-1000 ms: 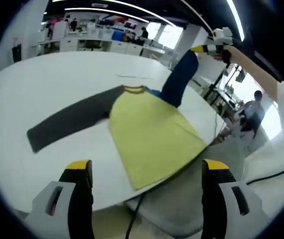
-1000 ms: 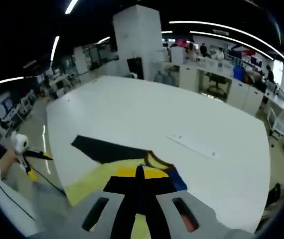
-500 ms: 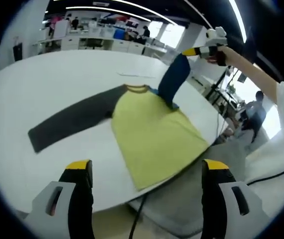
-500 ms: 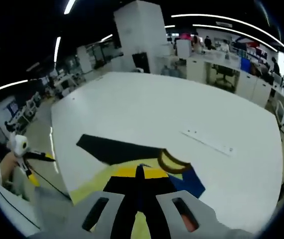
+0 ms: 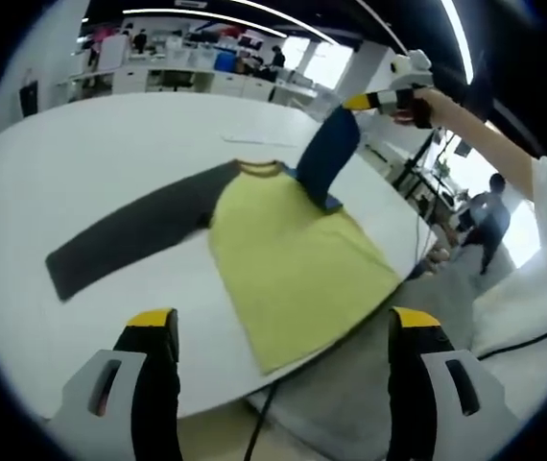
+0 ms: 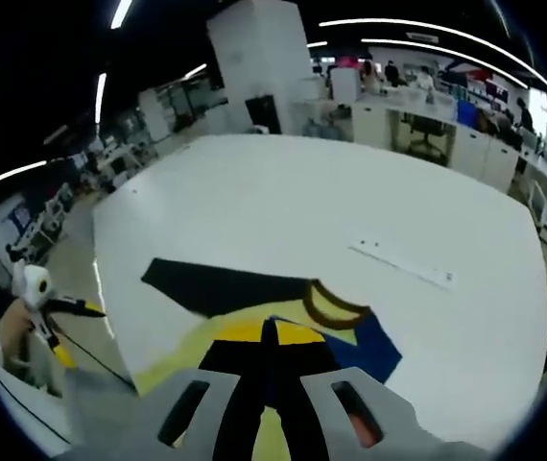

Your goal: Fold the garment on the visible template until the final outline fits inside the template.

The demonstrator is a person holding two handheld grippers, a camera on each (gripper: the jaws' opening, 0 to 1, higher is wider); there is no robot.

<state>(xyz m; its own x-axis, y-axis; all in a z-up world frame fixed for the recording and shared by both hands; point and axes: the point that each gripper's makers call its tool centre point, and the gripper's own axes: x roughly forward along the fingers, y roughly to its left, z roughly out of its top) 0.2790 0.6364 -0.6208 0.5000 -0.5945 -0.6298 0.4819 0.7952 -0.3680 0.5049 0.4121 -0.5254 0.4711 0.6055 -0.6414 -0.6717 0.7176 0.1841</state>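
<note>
Shirt (image 5: 293,259) lying flat on white table (image 5: 82,163), hem overhanging near edge (5 o'clock, left gripper view). Right gripper (image 5: 374,99) pinching blue sleeve (image 5: 326,158) closed, lifting it at 1 o'clock. Left gripper (image 5: 278,331) hovering wide apart, gripping nothing. Grey sleeve (image 5: 130,235) stretching toward 9 o'clock. Open tabletop beyond collar (image 6: 336,305).

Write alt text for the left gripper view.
A yellow shirt lies on a white table, its dark sleeve spread flat. The right tool lifts the blue sleeve, while the left tool hangs open nearer the camera.
</note>
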